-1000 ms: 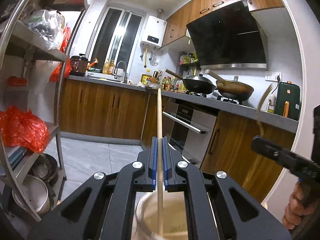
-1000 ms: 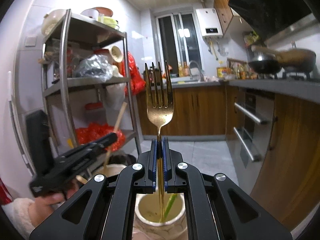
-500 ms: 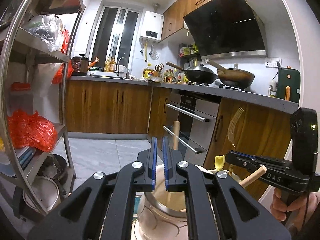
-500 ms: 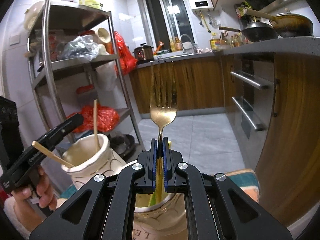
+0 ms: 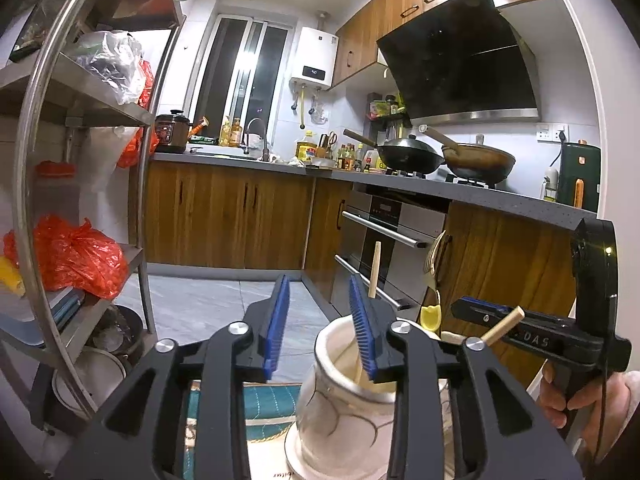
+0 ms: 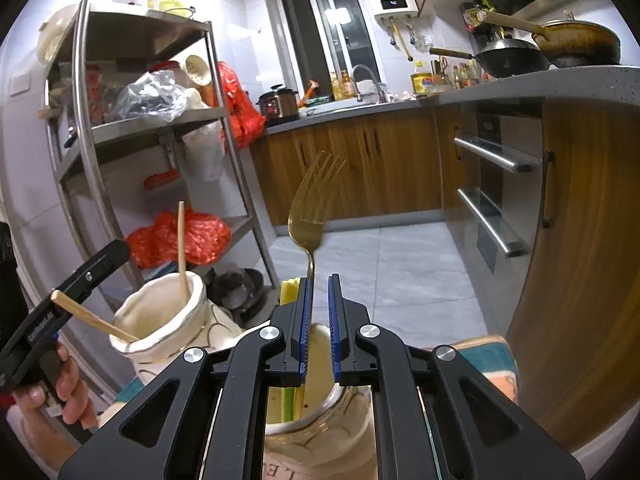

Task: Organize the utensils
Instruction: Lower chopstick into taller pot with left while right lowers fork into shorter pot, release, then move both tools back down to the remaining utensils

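My left gripper (image 5: 319, 328) is open and empty, just left of a white ceramic jar (image 5: 352, 396) that holds two wooden chopsticks (image 5: 374, 270). My right gripper (image 6: 319, 320) is open above a second white jar (image 6: 320, 444). A gold fork (image 6: 310, 216) stands in that jar, leaning against my left blue pad (image 6: 305, 324), tines up and blurred. Yellow-green utensils (image 6: 289, 292) stand beside it. The chopstick jar (image 6: 168, 320) shows at left in the right wrist view, the fork (image 5: 434, 260) at right in the left wrist view.
Both jars stand on a teal patterned mat (image 5: 264, 400). A steel shelf rack (image 6: 92, 128) with red bags stands to the left. Wooden cabinets and an oven (image 5: 384, 240) run along the right, with pans (image 5: 476, 160) on the counter. Grey tiled floor (image 6: 384, 264) lies beyond.
My left gripper let go of the chopstick into its jar and opened wide. My right gripper lowered the fork into the other jar and has now opened; the fork tilts loose.
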Tool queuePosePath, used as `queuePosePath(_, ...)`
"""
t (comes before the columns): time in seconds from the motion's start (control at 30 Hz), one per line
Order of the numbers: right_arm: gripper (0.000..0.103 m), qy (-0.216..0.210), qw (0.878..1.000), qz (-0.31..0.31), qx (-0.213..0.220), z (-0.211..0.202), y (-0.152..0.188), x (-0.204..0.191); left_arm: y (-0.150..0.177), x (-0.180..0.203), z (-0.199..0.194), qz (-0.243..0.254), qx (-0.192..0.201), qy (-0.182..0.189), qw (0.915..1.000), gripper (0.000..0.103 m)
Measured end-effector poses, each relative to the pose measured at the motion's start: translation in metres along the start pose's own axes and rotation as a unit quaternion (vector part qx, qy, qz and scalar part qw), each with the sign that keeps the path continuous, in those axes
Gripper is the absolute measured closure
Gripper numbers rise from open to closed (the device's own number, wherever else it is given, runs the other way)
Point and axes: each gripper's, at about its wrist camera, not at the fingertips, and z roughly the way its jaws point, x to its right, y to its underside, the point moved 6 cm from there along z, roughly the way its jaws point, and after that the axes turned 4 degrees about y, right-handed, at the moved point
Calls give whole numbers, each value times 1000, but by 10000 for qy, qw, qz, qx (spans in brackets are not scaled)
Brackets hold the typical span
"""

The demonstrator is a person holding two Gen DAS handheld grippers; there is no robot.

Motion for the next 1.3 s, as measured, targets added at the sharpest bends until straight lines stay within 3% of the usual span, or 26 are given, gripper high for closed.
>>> queuePosePath(0.07, 74, -19, 10000, 35, 21, -6, 0, 1, 1, -2, -5, 8, 33, -78, 10000, 50)
queuePosePath(0.13, 66, -41, 9999, 61, 80, -17, 1, 1, 3, -4, -10, 12, 59, -134, 9999, 48)
queuePosePath(0.37, 17, -20, 9996, 22, 272, -54, 8, 0, 6, -9, -33, -204, 107, -267, 9994, 13)
queuePosePath(0.43, 12, 5, 9995, -5, 328, -66, 10, -1, 9, -8, -41, -207, 172, -336, 9991, 6)
queuePosePath(0.93, 5, 402, 9988, 13, 297, -136, 43, 14, 32, -1, -103, -557, -217, -639, 9962, 6)
queuePosePath(1.3, 5, 564, 9982, 57, 177, -161, 65, 27, 55, 25, -127, -210, -665, -749, 9947, 6)
